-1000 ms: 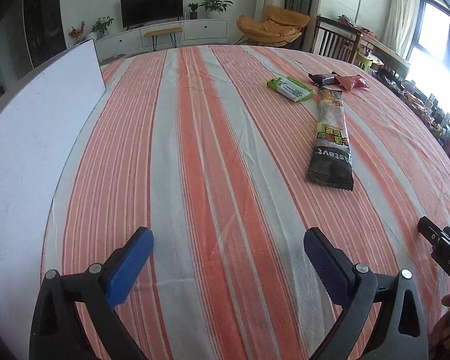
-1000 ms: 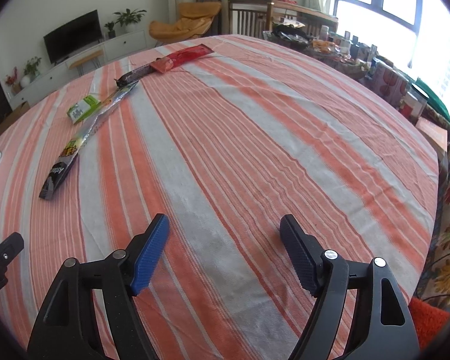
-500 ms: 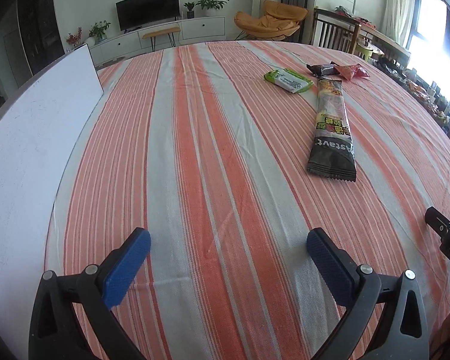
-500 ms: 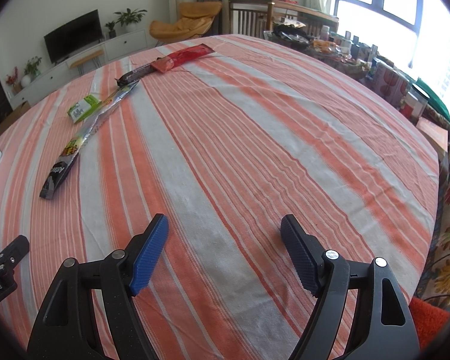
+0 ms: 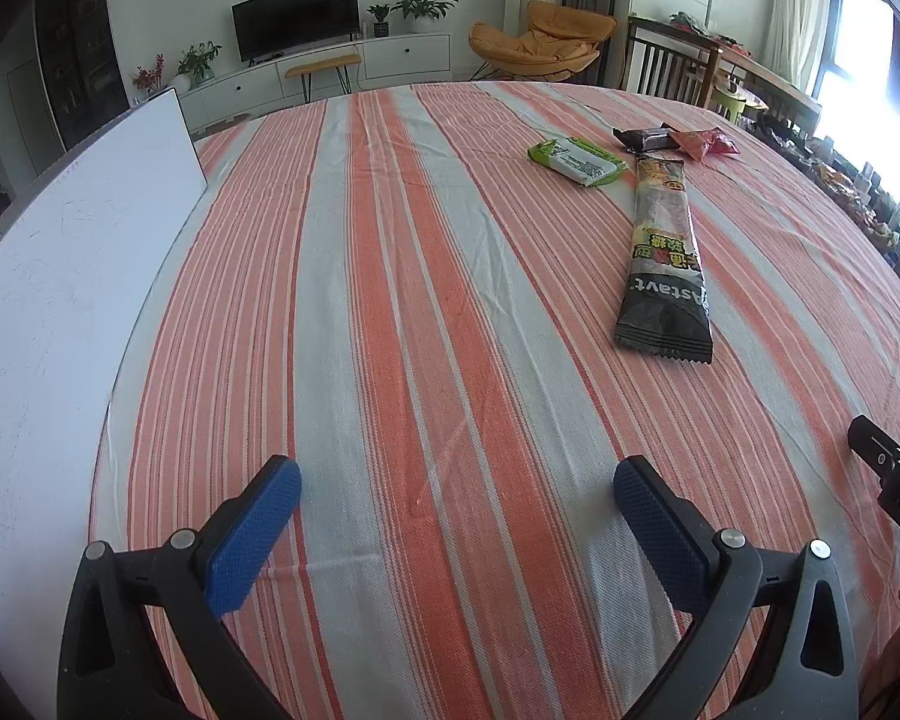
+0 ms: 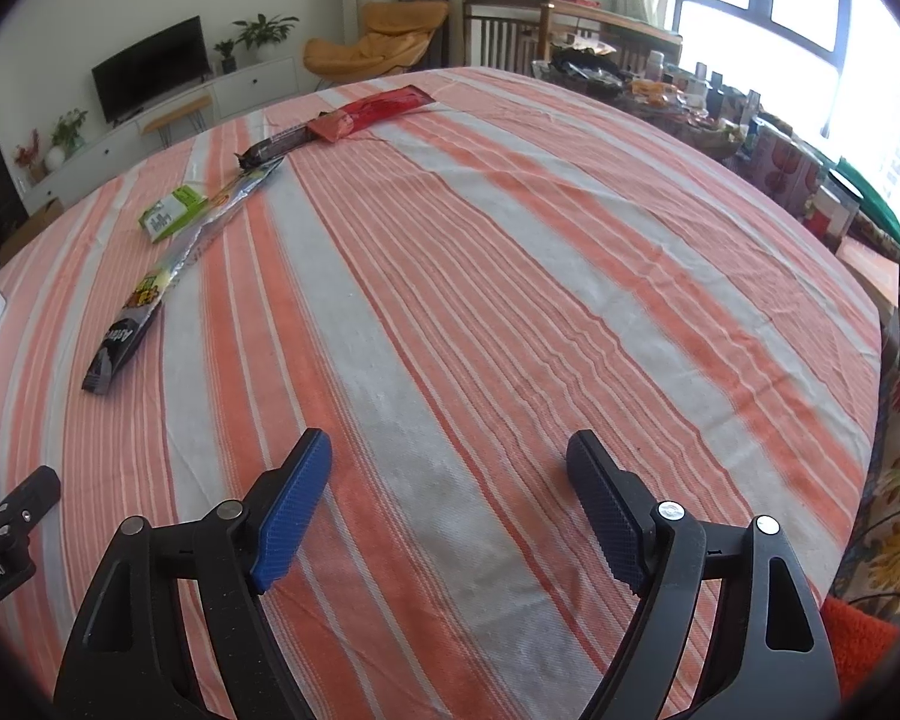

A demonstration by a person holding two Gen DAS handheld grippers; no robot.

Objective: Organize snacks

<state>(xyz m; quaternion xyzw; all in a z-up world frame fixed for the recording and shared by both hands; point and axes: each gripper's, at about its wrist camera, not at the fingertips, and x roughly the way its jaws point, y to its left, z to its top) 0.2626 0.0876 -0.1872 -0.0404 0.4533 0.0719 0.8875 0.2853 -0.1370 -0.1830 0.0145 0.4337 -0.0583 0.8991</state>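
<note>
Four snack packets wait far out on the striped worktop, both tools empty.

Left tool (image 5: pixel 457 495) and right tool (image 6: pixel 449 468) hover low over the near edge of the orange-and-grey striped cloth worktop (image 5: pixel 390 300); the left stands spread, the right has just been opening, with nothing between its jaws. A long dark foil snack stick (image 5: pixel 663 252) lies nearest, ahead and right of the left tool; the green-and-white flat packet (image 5: pixel 576 161), small dark bar (image 5: pixel 645 138) and red crinkled wrapper (image 5: pixel 705 143) sit beyond. Risk: flat, slick wrappers may slide or buckle under a pinch, and the loose cloth could bunch into the jaws.
</note>
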